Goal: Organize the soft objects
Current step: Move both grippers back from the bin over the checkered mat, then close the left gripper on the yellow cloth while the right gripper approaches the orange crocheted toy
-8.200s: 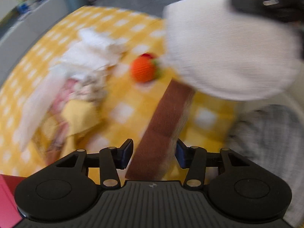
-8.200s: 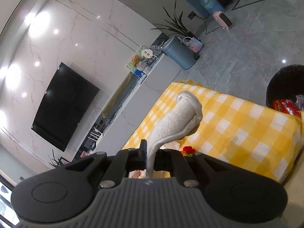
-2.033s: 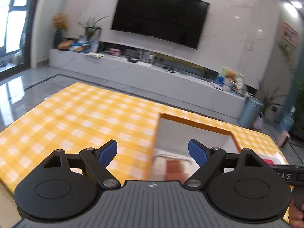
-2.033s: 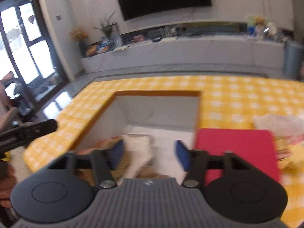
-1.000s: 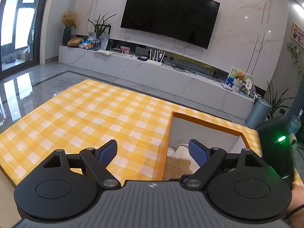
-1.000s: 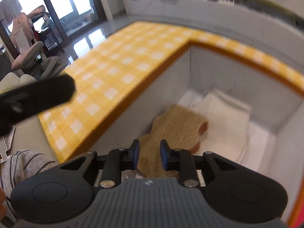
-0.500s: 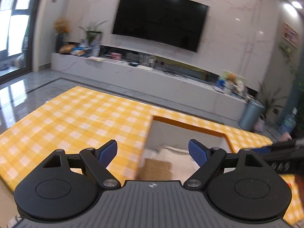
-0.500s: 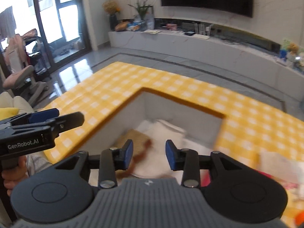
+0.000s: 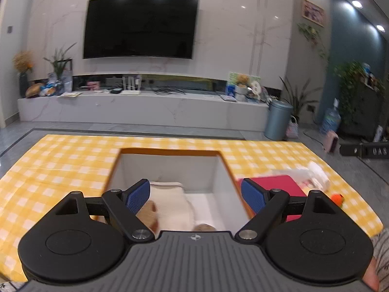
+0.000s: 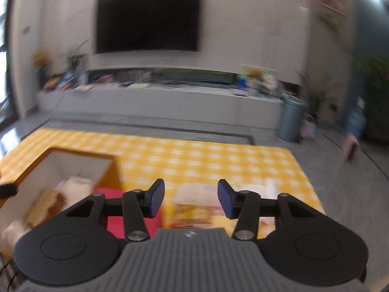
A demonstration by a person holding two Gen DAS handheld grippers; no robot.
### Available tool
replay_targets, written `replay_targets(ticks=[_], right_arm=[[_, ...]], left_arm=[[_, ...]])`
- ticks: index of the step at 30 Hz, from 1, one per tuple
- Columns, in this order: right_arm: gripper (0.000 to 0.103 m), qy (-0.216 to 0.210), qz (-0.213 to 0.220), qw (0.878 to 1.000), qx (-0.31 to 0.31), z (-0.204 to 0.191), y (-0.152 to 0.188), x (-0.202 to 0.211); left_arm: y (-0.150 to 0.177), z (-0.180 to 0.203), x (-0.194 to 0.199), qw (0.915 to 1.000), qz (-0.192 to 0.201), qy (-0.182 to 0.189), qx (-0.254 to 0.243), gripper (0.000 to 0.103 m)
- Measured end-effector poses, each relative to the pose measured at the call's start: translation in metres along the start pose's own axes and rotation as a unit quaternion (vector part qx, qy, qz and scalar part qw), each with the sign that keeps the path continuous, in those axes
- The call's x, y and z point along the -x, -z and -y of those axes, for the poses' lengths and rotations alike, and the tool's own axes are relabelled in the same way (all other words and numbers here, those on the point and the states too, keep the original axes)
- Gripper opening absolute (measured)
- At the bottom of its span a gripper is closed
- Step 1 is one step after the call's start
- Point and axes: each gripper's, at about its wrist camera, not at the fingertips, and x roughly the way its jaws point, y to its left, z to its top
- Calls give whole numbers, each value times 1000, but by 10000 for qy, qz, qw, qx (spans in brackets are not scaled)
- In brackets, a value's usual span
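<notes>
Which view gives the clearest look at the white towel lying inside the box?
The left wrist view: it looks straight into the box, where the white towel lies sharp on the floor. The right wrist view shows the towel only as a small blurred patch at the left edge.

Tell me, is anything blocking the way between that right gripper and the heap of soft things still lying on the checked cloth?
Nothing visible does. The right gripper has just been opening, nothing sits between its jaws, and the blurred pile of soft items lies directly ahead on the yellow tablecloth. The red mat and the open box sit to its left.
</notes>
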Motion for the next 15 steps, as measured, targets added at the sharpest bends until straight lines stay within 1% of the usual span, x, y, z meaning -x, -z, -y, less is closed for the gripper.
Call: replay_targets(ticks=[2, 4, 7, 9, 11, 15], right_arm=[[49, 371, -76, 9987, -327, 24, 7, -2], [49, 625, -180, 9966, -509, 43, 15, -6], [49, 637, -295, 9928, -971, 71, 26, -12], [49, 572, -258, 9906, -1214, 86, 32, -10], [50, 622, -212, 9891, -1320, 95, 36, -11], [51, 801, -279, 9825, -1658, 117, 46, -21]], left_arm=[[0, 12, -2, 9999, -47, 69, -129, 99], [-1, 25, -5, 9996, -115, 147, -202, 99], [-4, 44, -11, 9989, -266, 319, -202, 99], [-7, 60, -17, 9979, -373, 449, -265, 99], [-9, 80, -25, 9967, -477, 502, -434, 99], [-9, 125, -34, 9927, -463, 651, -900, 99]])
